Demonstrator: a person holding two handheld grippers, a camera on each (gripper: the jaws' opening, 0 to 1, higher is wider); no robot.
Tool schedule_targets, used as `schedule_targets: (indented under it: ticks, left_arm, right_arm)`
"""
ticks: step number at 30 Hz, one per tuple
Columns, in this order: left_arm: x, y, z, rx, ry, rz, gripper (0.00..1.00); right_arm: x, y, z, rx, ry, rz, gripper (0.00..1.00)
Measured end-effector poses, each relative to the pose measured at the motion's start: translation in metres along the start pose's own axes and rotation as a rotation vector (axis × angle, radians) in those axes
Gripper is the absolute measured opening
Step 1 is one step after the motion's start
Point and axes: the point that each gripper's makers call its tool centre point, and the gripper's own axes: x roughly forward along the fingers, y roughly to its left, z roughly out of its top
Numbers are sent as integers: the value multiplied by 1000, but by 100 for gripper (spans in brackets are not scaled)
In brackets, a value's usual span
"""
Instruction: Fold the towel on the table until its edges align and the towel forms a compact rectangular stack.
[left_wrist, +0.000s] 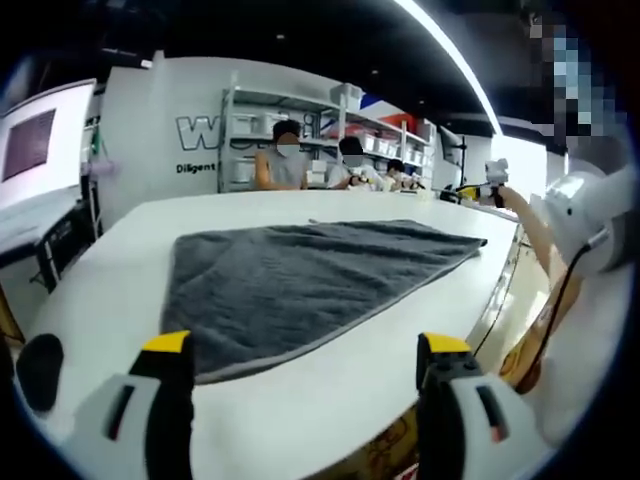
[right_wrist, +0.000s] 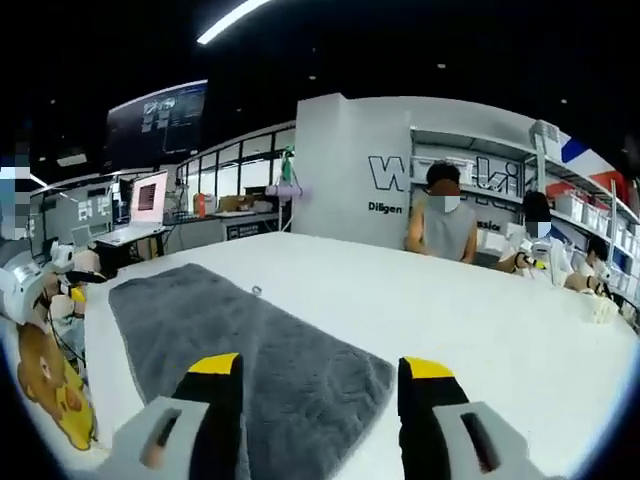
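- Left gripper view: left hand-held gripper (left_wrist: 306, 372) spread wide, nothing between the jaws, poised above the near table (left_wrist: 330, 400) edge. Towel (left_wrist: 300, 280) lies flat and dark grey on the white table, just ahead of the tips, not touching them.
- Step in hand, as I judge it: first grasp of a near corner or hem. I'd drop onto the near hem, pinch one layer only, and keep the lift low so the cloth doesn't drag.
- A person's sleeve (left_wrist: 585, 215) stands at right, with a cable hanging from it; I'd steer clear of that.
- Right gripper view: right hand-held gripper (right_wrist: 318, 385) also spread wide and empty, above the towel's (right_wrist: 250, 350) near corner. I'd take this corner in step with the left so the edges meet square.
- Hard to tell: the towel's nearest hem is cut off behind the jaws in this view. Whether it is already folded once, I cannot say. A small loop or tag (right_wrist: 257, 291) at the far edge is too small to identify.
- People (right_wrist: 443, 222) sit beyond the table's far side.
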Motion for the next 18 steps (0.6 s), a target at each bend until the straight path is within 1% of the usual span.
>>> schedule_targets:
  ticks: [1,2,4,5,7,8,9,11,14,16,18]
  left_arm:
    - [1,0,0,0,1,-1,97]
    - [2,-1,1,1,2,-2,97]
    - [3,-1,0,1,5,-3,97]
    - [3,-2,0,1,7,-4,97]
    - [5,-2,0,0,9,-5,97]
    - [5,-2,-1,0,10,-6,97]
    - [7,-3,-2,-3,15,-8,97]
    - [8,-2,-2,-6,18,-7,97]
    - [9,-2,-2,-8,20,-6,97]
    - [9,-1,-1,-8,20,-5,97]
    - [10,0,-1,-8,20,-4,97]
  right_arm:
    - [12,-10,-2,-2,11,-2,58]
    - [14,-11,-3,-2,15,-2,53]
    - [23,-17,-9,-11,47,-7,44]
    - [28,-21,-11,-20,63,-10,42]
    - [38,-28,-17,-38,96,-16,42]
    - [40,-28,-18,-40,103,-14,42]
    - [58,-28,-25,-40,136,21,42]
    - [69,-30,-29,-65,162,31,41]
    - [84,-33,-34,-67,182,52,40]
    - [92,-39,-42,-73,216,43,38]
    - [96,-40,-46,-77,227,44,38]
